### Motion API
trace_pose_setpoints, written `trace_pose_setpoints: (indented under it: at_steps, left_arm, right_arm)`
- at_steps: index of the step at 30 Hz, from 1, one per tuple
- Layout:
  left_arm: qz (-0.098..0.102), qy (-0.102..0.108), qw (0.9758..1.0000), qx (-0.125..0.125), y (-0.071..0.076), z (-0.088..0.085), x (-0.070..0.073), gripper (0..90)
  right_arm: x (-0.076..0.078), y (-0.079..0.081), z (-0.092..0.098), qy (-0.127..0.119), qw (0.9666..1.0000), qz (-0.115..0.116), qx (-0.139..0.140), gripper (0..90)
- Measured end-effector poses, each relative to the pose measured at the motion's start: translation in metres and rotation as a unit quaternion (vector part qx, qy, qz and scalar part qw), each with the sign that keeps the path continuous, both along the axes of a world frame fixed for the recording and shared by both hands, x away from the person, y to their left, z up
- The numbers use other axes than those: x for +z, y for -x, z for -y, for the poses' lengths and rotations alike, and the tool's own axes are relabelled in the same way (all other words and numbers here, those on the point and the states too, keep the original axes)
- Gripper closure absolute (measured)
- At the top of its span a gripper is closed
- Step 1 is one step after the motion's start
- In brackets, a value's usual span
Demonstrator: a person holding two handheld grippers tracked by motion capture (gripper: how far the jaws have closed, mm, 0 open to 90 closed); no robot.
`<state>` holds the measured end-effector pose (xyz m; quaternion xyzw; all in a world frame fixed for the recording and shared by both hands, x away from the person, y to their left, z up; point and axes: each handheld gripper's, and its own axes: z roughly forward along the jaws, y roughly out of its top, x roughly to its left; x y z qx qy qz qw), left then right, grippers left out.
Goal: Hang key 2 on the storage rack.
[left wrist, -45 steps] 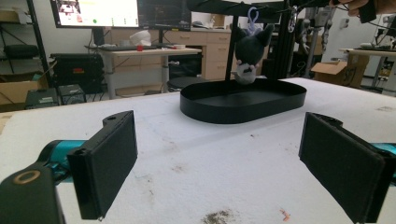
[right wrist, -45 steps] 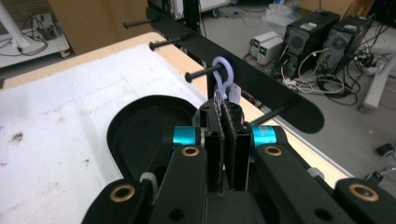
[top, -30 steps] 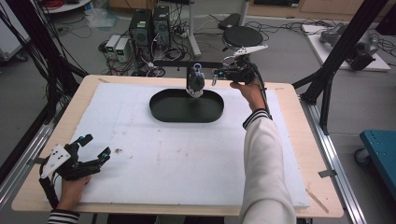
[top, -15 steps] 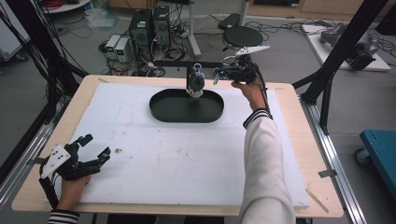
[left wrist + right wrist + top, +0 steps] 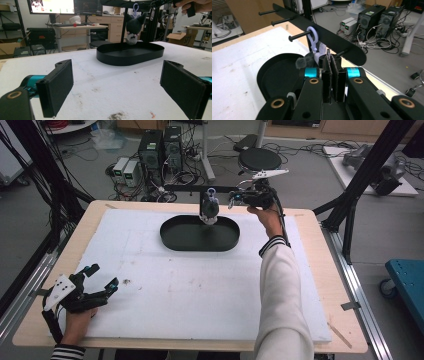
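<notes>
The work in hand looks like hanging a plush keychain (image 5: pixel 209 210) on a rack (image 5: pixel 329 41). Its lilac clip (image 5: pixel 313 33) is hooked over one of the rack's pegs (image 5: pixel 299 35), so the plush dangles just above the far edge of the tray (image 5: pixel 172 237). The right gripper (image 5: pixel 239 197) sits just beside the plush at the rack, and in the right gripper view its jaws are pressed together with nothing visible between them. The left gripper (image 5: pixel 102 280) rests well apart at the near left corner of the tabletop (image 5: pixel 150 285), jaws spread wide and empty.

The hanging step seems done or nearly so. The next move probably calls for drawing the right gripper back without brushing the clip, since a light knock could slide the loop off the peg's end.

The plush is soft, dark grey and fuzzy with pointed ears and a pale face. The clip is smooth plastic. The rack is a flat black bar with thin round pegs. The tray is a shallow black oval with a low wall. The tabletop's cover is white, matte foam, scuffed and stained in spots.
</notes>
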<state>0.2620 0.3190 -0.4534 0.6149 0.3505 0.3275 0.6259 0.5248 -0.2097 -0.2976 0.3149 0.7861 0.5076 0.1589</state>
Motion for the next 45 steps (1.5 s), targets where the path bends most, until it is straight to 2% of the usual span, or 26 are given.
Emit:
trace_pose_setpoints:
  at_steps: [9,15,18,20,21,24,25,27,28,29,31,33,35,36,37,39,41,42,45]
  left_arm:
    - [0.0,0.0,1.0,0.0,0.0,0.0,0.0,11.9]
    - [0.001,0.0,1.0,-0.001,0.0,0.0,0.0,11.9]
    - [0.001,-0.001,1.0,-0.001,0.0,0.0,0.0,11.9]
    - [0.001,-0.001,1.0,-0.002,0.0,0.0,0.0,11.9]
    - [0.001,-0.002,1.0,-0.002,0.0,0.0,0.0,11.9]
    - [0.002,-0.002,1.0,0.0,0.001,0.001,0.0,11.9]
    - [0.003,-0.002,1.0,0.0,0.001,0.001,0.0,11.9]
    - [0.002,-0.002,1.0,0.0,0.001,0.001,0.0,11.9]
    - [0.002,-0.001,1.0,0.0,0.0,0.001,0.0,11.9]
    - [0.002,-0.001,1.0,0.0,0.0,0.001,0.0,11.9]
    - [0.001,-0.002,1.0,0.0,0.0,0.001,0.0,11.9]
    - [0.001,-0.001,1.0,0.0,0.0,0.001,0.0,11.9]
    - [0.001,-0.001,1.0,0.0,0.0,0.001,0.0,11.9]
    - [0.002,-0.002,1.0,0.0,0.0,0.001,0.0,11.9]
    - [0.002,-0.003,1.0,0.0,0.0,0.001,0.0,11.9]
    - [0.002,-0.002,1.0,0.001,0.0,0.001,0.0,11.9]
    - [0.002,-0.003,1.0,0.0,0.0,0.001,0.0,11.9]
    - [0.003,-0.005,1.0,-0.001,0.0,0.001,0.0,11.9]
    - [0.003,-0.005,1.0,-0.001,0.0,0.001,0.0,11.9]
  right_arm:
    - [-0.004,-0.004,0.0,-0.006,0.9999,0.009,-0.013,88.4]
    - [-0.006,-0.004,-0.001,0.002,0.9995,0.01,-0.03,86.5]
    - [-0.005,-0.004,0.002,-0.005,0.9985,0.02,-0.05,80.0]
    - [-0.003,-0.002,0.002,0.009,0.9979,0.027,-0.059,74.9]
    - [-0.003,-0.002,0.003,0.009,0.998,0.026,-0.056,70.2]
    - [0.0,0.001,0.005,0.0,0.9971,0.027,-0.071,44.6]
    - [0.0,0.003,0.006,0.002,0.9969,0.026,-0.074,33.6]
    - [0.001,0.007,0.004,0.022,0.9949,0.028,-0.095,10.8]
    - [0.001,0.009,0.004,0.021,0.9954,0.028,-0.089,9.7]
    - [0.002,0.012,0.005,0.009,0.9961,0.027,-0.083,9.6]
    - [0.003,0.019,0.007,-0.009,0.9959,0.025,-0.086,0.7]
    - [0.004,0.03,0.012,-0.023,0.9948,0.036,-0.092,0.6]
    - [0.007,0.036,0.016,-0.015,0.9953,0.024,-0.093,0.6]
    - [0.008,0.042,0.019,-0.017,0.9948,0.032,-0.095,0.6]
    - [0.01,0.051,0.023,-0.034,0.9937,0.051,-0.094,0.6]
    - [0.013,0.061,0.03,-0.044,0.9932,0.054,-0.094,0.6]
    - [0.014,0.077,0.038,-0.048,0.9921,0.068,-0.094,0.6]
    - [0.014,0.083,0.042,-0.045,0.9923,0.066,-0.095,0.6]
    - [0.008,0.101,0.053,-0.039,0.9915,0.084,-0.092,0.6]
